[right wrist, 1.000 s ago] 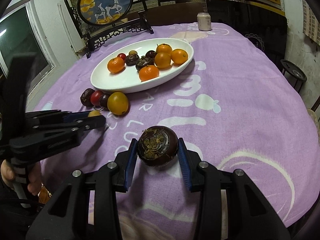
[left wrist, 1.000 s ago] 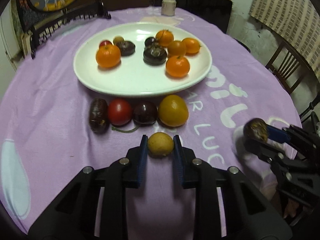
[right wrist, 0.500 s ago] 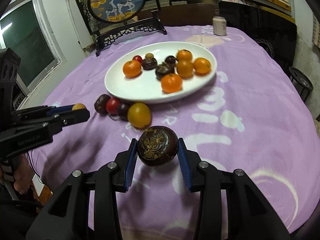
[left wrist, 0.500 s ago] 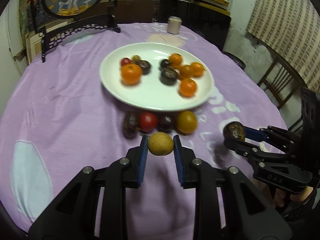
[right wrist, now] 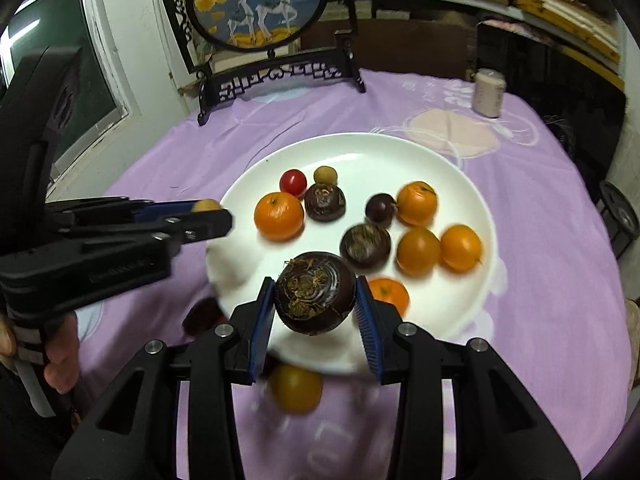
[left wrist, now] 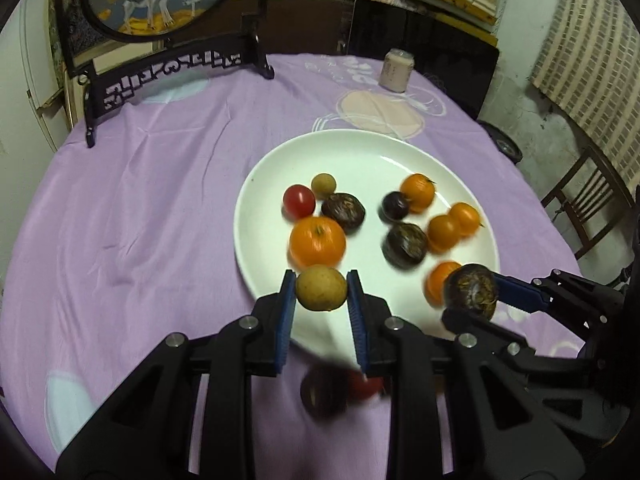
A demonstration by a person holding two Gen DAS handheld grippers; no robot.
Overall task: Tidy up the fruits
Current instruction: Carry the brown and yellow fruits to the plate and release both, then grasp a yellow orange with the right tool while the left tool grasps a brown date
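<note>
Round desk [left wrist: 152, 208] under purple cloth, white plate [left wrist: 260, 216] centre, shelves behind. Left claw [left wrist: 321, 294] grasps yellow fruit [left wrist: 321, 288]; right claw [right wrist: 315, 298] grasps dark fruit [right wrist: 315, 292]. Only right view shows window [right wrist: 60, 92].

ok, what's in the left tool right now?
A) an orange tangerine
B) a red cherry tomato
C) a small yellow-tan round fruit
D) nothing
C: the left tool is shut on the small yellow-tan fruit, held over the near rim of the white plate; the tangerines and the cherry tomato lie on the plate.
</note>
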